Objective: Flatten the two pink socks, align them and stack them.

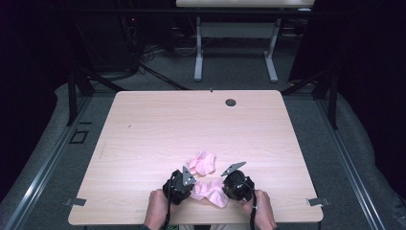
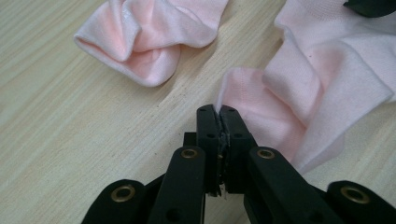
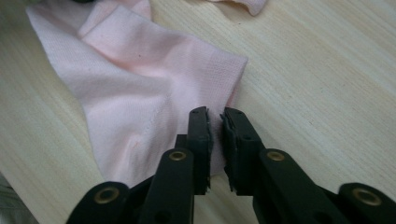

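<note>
**Two hand-held grippers pinching one pink sock**

A person is sitting at the near edge of a wooden surface [image 1: 153,124] and is holding a hand-held gripper in each hand. Two pink socks are lying on the surface, close to the person.

The near sock [image 1: 210,190] is lying flat between the two hand-held grippers. The left hand-held gripper [image 2: 218,116] is squeezing tight on one thin edge of this sock. Its jaws are pressing together with only the cloth between them. The right hand-held gripper [image 3: 215,122] is biting the other end of the same sock. Its jaws are standing narrow, and a fold of pink cloth is sitting in the small gap between them.

The far sock [image 1: 202,163] is lying a little farther up the surface, just beside the near sock. It is all scrunched up and nothing is touching it. In the left gripper view it is showing as a crumpled pink lump at the top.

A small dark round hole [image 1: 231,102] is sitting near the far edge of the surface, well apart from the socks
</note>
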The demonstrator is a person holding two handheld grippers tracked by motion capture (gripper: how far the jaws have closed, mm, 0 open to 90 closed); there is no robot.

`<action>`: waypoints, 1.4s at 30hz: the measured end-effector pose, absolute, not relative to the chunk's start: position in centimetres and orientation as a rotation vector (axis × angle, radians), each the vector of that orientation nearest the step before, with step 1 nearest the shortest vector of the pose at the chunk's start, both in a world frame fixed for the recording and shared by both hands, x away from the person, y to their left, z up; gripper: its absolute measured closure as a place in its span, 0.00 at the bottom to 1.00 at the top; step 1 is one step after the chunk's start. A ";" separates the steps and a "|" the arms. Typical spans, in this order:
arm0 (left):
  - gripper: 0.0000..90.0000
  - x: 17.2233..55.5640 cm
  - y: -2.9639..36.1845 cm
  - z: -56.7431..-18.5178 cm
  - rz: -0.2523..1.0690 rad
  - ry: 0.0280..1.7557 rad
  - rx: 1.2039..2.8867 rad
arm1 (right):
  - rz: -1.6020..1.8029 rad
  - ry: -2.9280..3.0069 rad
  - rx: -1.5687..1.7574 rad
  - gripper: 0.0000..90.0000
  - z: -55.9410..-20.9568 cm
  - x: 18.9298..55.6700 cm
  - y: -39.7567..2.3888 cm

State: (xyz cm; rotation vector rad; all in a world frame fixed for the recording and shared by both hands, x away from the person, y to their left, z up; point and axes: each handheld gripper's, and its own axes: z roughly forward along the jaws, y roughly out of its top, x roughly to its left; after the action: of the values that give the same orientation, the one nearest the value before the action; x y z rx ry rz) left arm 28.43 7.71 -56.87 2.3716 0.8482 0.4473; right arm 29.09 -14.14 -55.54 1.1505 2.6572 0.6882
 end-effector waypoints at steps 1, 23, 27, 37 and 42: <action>0.98 28.4 7.8 -56.9 0.445 0.848 2.368 | 0.688 2.657 1.150 0.93 -55.5 29.1 -14.1; 0.99 24.8 11.7 -56.4 0.450 1.031 2.156 | 0.817 2.619 1.223 0.96 -54.3 27.6 -16.6; 0.99 24.5 11.6 -57.1 0.425 1.036 2.177 | 0.783 2.628 1.233 0.96 -54.8 27.7 -16.6; 0.76 24.8 12.0 -55.6 0.376 1.025 2.171 | 0.816 2.616 1.249 0.83 -54.7 27.9 -17.1; 0.50 25.5 12.4 -54.6 0.403 1.058 2.128 | 0.853 2.605 1.273 0.67 -54.2 28.5 -17.5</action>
State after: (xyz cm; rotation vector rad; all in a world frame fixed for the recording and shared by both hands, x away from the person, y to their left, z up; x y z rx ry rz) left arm 25.45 12.41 -54.63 2.1277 1.0577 0.4032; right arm 28.49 -17.49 -54.22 1.2730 2.6049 0.8530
